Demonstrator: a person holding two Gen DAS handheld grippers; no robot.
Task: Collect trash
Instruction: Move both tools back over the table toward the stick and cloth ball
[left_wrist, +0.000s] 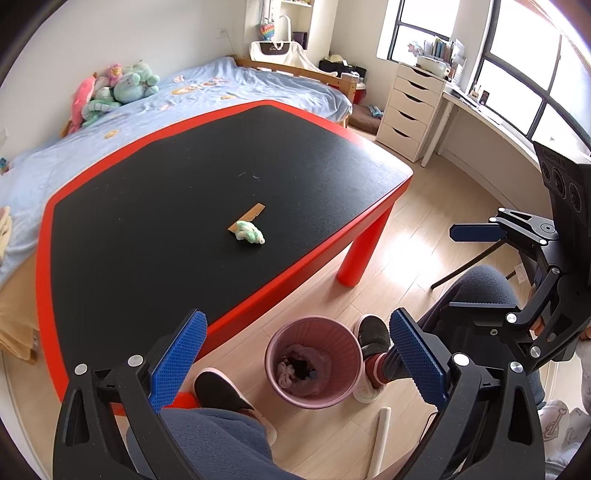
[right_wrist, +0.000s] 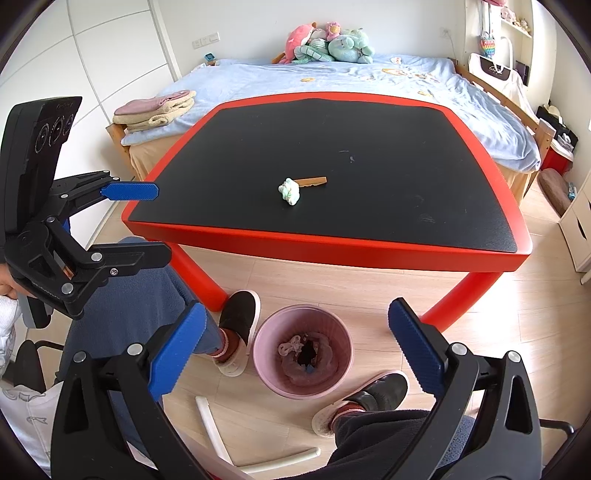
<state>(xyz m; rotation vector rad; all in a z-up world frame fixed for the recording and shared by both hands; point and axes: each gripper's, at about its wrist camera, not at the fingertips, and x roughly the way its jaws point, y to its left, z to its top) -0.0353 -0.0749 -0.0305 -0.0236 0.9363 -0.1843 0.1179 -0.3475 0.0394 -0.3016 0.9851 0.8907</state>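
A crumpled white-and-green wad (left_wrist: 251, 232) (right_wrist: 290, 191) lies mid-table on the black-topped red table (left_wrist: 280, 288) (right_wrist: 332, 247), touching a brown strip (left_wrist: 253, 212) (right_wrist: 314, 181). On the floor in front of the table stands a pink bin (left_wrist: 332, 336) (right_wrist: 325, 325) with crumpled trash (left_wrist: 286, 369) (right_wrist: 291, 345) inside. My left gripper (left_wrist: 297, 321) (right_wrist: 162, 223) hangs open above the bin, nothing between its blue pads. My right gripper (right_wrist: 297, 308) (left_wrist: 454, 269) is also open and empty over the bin.
The person's two feet in dark slippers (left_wrist: 373, 332) (right_wrist: 240, 314) flank the bin. A white tube (left_wrist: 382, 435) (right_wrist: 210, 417) lies on the wood floor. Behind the table is a bed (right_wrist: 332, 77) with plush toys and folded towels (right_wrist: 159, 109); white drawers (left_wrist: 410, 110) stand right.
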